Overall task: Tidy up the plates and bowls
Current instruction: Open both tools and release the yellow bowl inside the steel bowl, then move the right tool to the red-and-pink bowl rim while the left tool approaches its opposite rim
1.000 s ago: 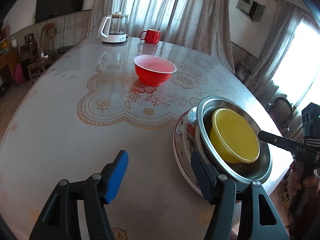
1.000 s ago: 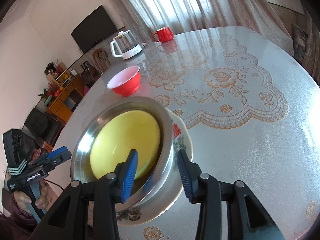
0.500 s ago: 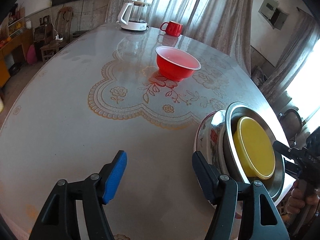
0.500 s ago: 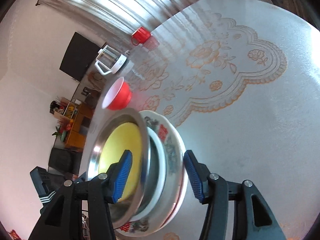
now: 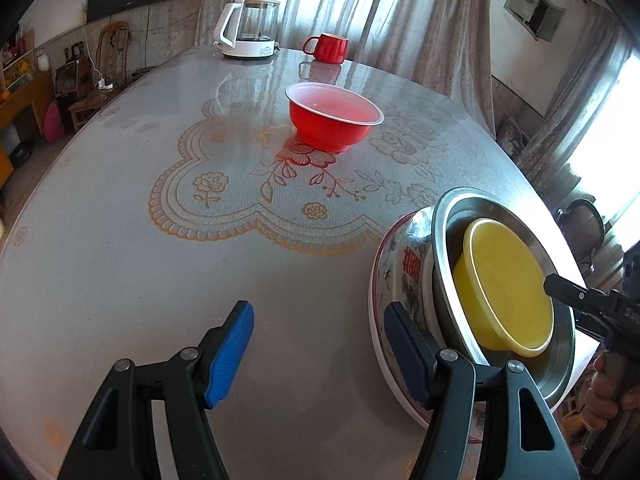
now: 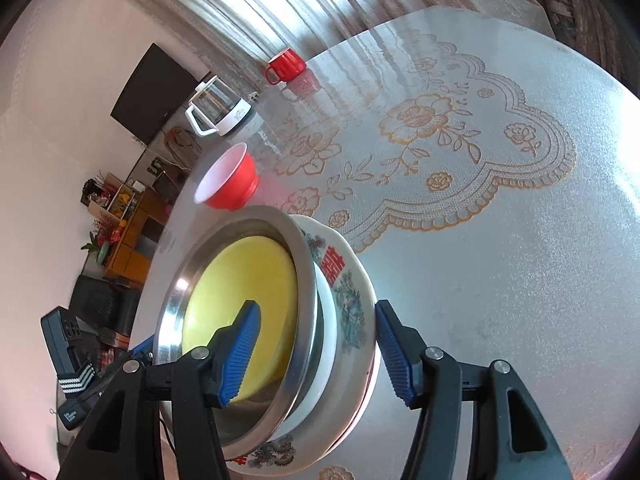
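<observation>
A stack sits at the table's edge: a yellow bowl (image 5: pixel 508 280) inside a steel bowl (image 5: pixel 444 216), on a white plate (image 6: pixel 326 320), on a flower-patterned plate (image 6: pixel 352 312). My right gripper (image 6: pixel 316 350) straddles the stack's near rim. One pad hangs over the yellow bowl (image 6: pixel 248 280), the other stands just outside the patterned plate. Its jaws are opening and neither pad presses. My left gripper (image 5: pixel 318 344) is open over bare table, its right finger beside the patterned plate (image 5: pixel 396 264). A red bowl (image 5: pixel 334 128) stands alone mid-table.
A glass kettle (image 5: pixel 248 28) and a red mug (image 5: pixel 326 46) stand at the table's (image 5: pixel 120 240) far edge. The table drops off just behind the stack. A hand holding the right gripper (image 5: pixel 580 296) shows there. Curtains and furniture ring the room.
The right gripper's jaws have widened from around the steel bowl's rim to span the whole stack's rim, and that wrist has rolled. The left gripper has edged forward and lower, still open.
</observation>
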A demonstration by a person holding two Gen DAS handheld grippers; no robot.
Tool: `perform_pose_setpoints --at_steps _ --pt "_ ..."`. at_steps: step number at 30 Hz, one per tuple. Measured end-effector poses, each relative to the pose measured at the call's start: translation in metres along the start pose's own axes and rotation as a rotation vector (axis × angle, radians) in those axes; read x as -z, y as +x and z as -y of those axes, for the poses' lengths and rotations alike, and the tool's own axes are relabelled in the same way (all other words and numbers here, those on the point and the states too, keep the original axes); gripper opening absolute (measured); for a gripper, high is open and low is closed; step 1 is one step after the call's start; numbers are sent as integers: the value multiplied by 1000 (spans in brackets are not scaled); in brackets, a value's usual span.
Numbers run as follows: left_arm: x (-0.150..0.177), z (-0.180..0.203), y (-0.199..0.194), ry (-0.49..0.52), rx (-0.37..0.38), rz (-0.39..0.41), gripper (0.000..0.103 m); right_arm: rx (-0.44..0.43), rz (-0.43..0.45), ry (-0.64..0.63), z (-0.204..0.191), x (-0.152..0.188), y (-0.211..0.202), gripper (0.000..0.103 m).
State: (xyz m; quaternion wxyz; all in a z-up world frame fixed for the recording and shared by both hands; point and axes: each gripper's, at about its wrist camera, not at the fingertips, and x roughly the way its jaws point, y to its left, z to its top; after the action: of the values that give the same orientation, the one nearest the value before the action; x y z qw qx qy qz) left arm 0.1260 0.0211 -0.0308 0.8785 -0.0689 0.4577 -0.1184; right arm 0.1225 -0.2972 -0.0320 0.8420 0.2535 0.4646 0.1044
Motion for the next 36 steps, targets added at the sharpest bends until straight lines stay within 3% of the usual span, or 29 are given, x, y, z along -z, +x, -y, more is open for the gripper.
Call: perform_pose_setpoints --at_steps 11,21,25,31,36 --pt "1 -5 -3 -4 13 4 69 6 -38 -38 -4 -1 1 60" --pt "-11 -17 -3 -1 -48 43 69 75 32 -142 -29 -27 -8 60" --pt "-20 -22 -1 -2 -73 41 69 66 17 -192 -46 -39 1 60" --pt "-37 -32 8 -14 -115 31 69 -72 -89 -192 -71 -52 29 60" --pt "-51 -31 17 4 -105 32 72 -133 -142 -156 -84 -64 56 60"
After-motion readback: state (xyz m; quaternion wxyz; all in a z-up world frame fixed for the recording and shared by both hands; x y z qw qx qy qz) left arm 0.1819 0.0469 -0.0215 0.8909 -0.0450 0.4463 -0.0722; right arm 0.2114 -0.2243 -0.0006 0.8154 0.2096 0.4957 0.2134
